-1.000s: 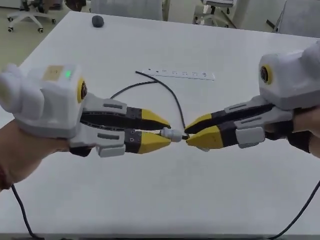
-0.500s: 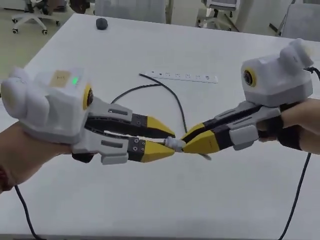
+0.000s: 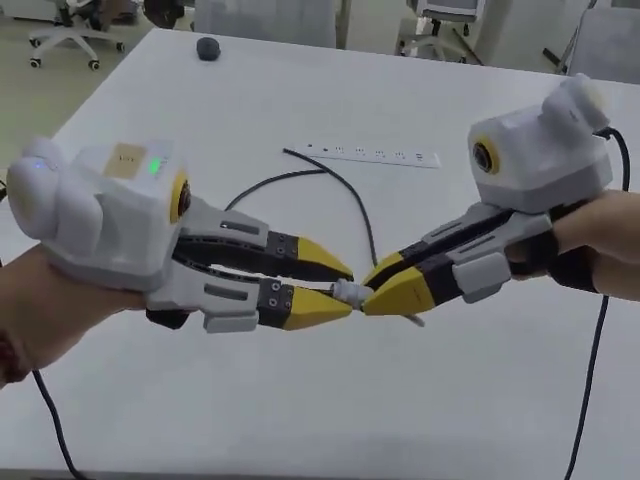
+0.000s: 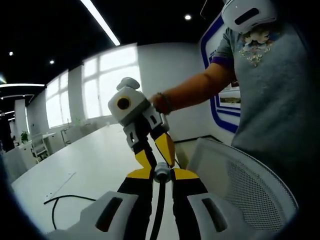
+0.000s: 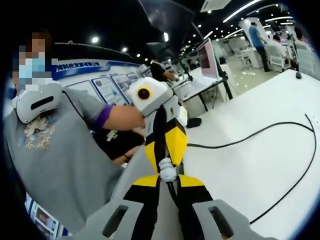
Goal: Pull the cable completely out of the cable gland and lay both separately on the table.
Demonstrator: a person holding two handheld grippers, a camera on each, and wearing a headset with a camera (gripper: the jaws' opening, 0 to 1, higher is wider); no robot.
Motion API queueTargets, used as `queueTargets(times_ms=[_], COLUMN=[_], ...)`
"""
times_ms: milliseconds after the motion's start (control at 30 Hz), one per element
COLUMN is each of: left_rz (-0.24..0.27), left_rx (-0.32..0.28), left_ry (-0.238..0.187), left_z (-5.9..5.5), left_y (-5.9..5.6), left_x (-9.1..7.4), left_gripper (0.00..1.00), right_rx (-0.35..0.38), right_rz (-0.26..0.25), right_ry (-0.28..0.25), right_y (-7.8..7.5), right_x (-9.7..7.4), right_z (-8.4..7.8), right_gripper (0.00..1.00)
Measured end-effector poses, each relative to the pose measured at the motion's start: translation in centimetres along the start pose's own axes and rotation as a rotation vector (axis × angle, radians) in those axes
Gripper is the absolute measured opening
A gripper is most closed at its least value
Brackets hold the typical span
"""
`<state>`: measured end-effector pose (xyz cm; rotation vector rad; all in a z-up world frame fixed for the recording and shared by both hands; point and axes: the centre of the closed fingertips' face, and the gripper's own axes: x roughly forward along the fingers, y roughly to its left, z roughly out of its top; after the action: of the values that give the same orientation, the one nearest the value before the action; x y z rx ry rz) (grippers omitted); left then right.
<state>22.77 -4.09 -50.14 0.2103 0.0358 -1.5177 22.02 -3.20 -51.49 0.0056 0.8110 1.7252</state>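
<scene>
A small white cable gland [image 3: 345, 293] hangs above the table between the two gripper tips. My left gripper [image 3: 350, 288] is shut on the gland [image 4: 162, 171]. My right gripper [image 3: 368, 290] meets it tip to tip and is shut on the black cable [image 5: 172, 192] right behind the gland [image 5: 167, 171]. From there the cable [image 3: 355, 205] curves back over the table towards the far side. The cable still sits in the gland. In the left gripper view a dark line runs back between my left gripper's [image 4: 161, 175] jaws.
A white power strip [image 3: 375, 155] lies across the white table [image 3: 480, 400] behind the cable. A dark round object [image 3: 208, 47] sits near the far edge, with office chairs [image 3: 440, 30] beyond. A black cord [image 3: 590, 380] hangs from the right hand.
Both grippers have closed in on each other, so their tips now nearly touch around the gland. The right gripper has moved left and tilted. The cable stays in the gland.
</scene>
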Motion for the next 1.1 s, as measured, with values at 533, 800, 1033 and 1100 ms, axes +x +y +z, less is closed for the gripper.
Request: queueTargets(times_ms=[533,800,1033,1100], left_rz=[0.026,0.061,0.092,0.101], left_rx=[-0.063,-0.102,-0.153,-0.168], left_ry=[0.021,0.008,-0.009,-0.018], left_z=[-0.8,-1.2,-1.4,-1.4], left_y=[0.7,1.6,2.1,2.2], left_x=[0.2,0.0,-0.2,-0.3], left_gripper=[0.14,0.14,0.14,0.14], right_rx=[-0.207,-0.319,-0.441,-0.487], right_rz=[-0.162,-0.267,-0.37,-0.405], right_ry=[0.118,0.12,0.131,0.131], right_y=[-0.7,-1.4,-1.8,-2.1], right_x=[0.0,0.0,0.1,0.0], right_z=[-0.3,0.0,0.1,0.3], right_gripper=[0.06,0.06,0.06,0.06])
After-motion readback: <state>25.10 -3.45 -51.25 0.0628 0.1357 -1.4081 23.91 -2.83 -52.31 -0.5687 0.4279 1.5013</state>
